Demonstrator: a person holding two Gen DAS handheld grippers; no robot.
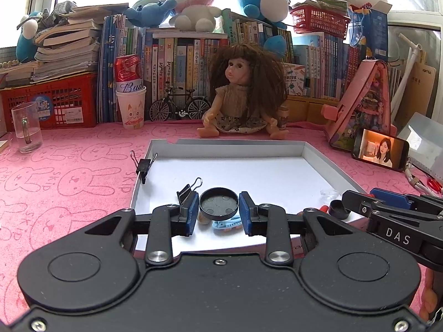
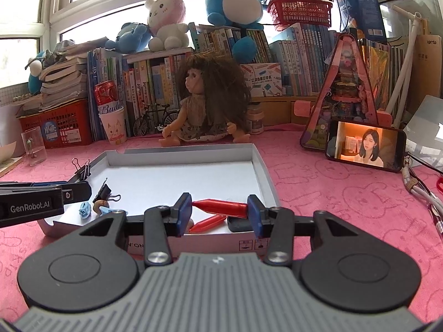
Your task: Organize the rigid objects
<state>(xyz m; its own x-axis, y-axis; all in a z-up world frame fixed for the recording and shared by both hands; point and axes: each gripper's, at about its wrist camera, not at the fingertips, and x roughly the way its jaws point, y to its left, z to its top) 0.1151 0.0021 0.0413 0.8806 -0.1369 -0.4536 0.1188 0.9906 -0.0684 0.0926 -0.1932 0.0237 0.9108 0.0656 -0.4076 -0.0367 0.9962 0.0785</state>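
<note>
Far left on the pink table [image 1: 69,166] sat a glass mug [image 1: 26,127], then a red crate [image 1: 52,102] and a beer can [image 1: 128,73] stuck in a paper cup [image 1: 132,108]. One binder clip [image 1: 143,166] was pinched onto the left wall of the white tray [image 1: 221,141], at about 10 o'clock from the tray's middle. Another clip [image 1: 188,191] lay inside the tray, touching the outside of the left hand-held gripper's [image 1: 218,211] left finger.

That gripper was closed narrow on a round black lid [image 1: 218,204], both blue pads touching its rim, over the tray's near edge at 6 o'clock. A little blue toy [image 1: 225,224] lay just under it on the tray floor.

Behind the tray at 12 o'clock sat a doll [image 1: 243,91] in front of the books [image 1: 180,63].

Further right, the right hand-held gripper [image 2: 219,209] held a red crayon [image 2: 221,207] crosswise between its pads, over the tray's near right corner. A second crayon [image 2: 207,222] and a small black cap [image 2: 240,224] lay below it in the tray. Off at 3 o'clock a phone [image 2: 365,145] leaned on a pink toy box [image 2: 349,96].
</note>
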